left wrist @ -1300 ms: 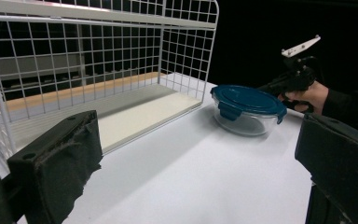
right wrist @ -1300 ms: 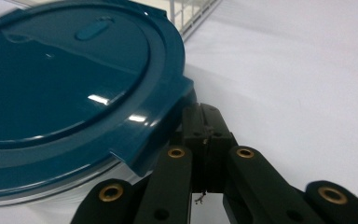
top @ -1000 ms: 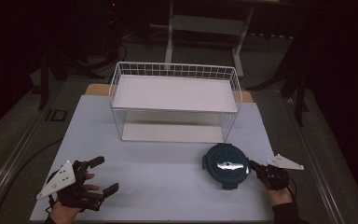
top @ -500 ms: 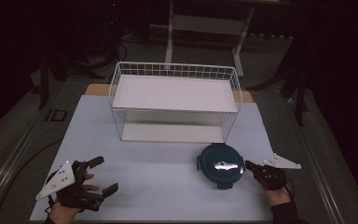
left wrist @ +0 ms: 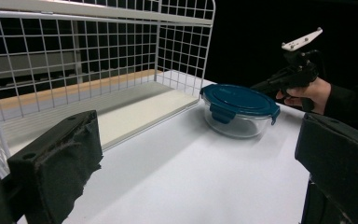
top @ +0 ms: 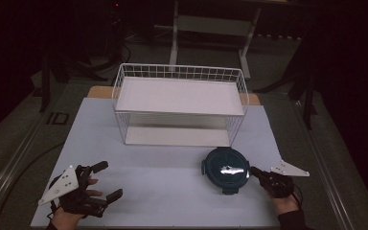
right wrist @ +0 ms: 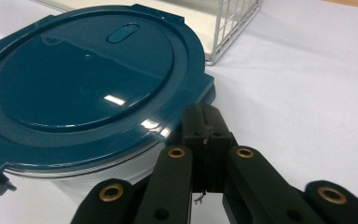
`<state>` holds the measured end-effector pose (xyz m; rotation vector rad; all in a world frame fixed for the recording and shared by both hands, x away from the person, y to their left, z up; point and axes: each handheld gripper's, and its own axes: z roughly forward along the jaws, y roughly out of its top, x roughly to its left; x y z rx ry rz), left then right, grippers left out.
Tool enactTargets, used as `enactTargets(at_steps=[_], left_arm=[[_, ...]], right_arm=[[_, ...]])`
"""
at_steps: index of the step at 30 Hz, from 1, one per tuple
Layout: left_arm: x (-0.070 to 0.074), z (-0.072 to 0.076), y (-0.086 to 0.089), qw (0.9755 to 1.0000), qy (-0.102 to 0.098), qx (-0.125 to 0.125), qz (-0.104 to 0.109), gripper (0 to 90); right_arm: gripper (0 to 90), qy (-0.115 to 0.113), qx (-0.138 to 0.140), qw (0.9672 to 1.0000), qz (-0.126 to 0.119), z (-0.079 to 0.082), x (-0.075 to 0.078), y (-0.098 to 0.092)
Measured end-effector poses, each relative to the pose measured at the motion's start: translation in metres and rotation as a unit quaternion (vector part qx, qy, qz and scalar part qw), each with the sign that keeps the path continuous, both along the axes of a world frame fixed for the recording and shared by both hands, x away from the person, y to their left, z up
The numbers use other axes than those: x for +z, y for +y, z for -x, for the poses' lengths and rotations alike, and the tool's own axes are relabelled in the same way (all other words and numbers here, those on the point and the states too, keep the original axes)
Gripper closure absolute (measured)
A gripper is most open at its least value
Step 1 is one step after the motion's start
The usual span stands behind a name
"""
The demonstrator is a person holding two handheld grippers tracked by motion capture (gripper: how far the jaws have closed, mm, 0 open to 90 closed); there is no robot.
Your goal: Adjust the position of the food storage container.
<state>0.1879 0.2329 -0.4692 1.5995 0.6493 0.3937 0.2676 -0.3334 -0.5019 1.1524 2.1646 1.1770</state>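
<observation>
Sitting upright, round container (top: 227,169) — lid up, level

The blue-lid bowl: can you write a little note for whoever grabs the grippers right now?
Right gripper: fingers shut with nothing between them, tips against the right edge of the glass bowl with the blue lid; whether they touch the lid or the glass is unclear.
Left gripper: fingers wide open, holding nothing, resting near the table's front left corner.
Bowl: lid on, standing on the table in front of the white wire rack, apart from it.
Done: nothing lifted or placed in the rack.
Left: probably moving the bowl towards the rack, though that is a guess.
</observation>
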Motion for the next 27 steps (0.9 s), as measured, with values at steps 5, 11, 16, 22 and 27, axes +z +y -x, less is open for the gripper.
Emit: enactTargets(at_steps=[5, 11, 16, 22, 27], left_arm=[[0.0, 0.0, -0.001, 1.0, 0.0, -0.001, 0.0, 0.9], [0.0, 0.0, -0.001, 1.0, 0.0, -0.002, -0.001, 0.9], [0.0, 0.0, -0.001, 1.0, 0.0, -0.003, -0.001, 0.9], [0.0, 0.0, -0.001, 1.0, -0.001, -0.004, -0.003, 0.9], [0.0, 0.001, -0.001, 1.0, 0.0, -0.002, -0.001, 0.9]], right_arm=[[90.0, 0.004, 0.01, 0.9999, -0.003, -0.001, 0.0, 0.007], [90.0, 0.01, 0.034, 0.9993, -0.007, -0.006, 0.0, 0.025], [90.0, 0.014, 0.058, 0.9982, -0.004, -0.01, 0.001, 0.045], [90.0, 0.015, 0.084, 0.9964, -0.004, -0.01, 0.001, 0.06], [90.0, 0.018, 0.088, 0.9959, -0.01, -0.01, 0.0, 0.058]])
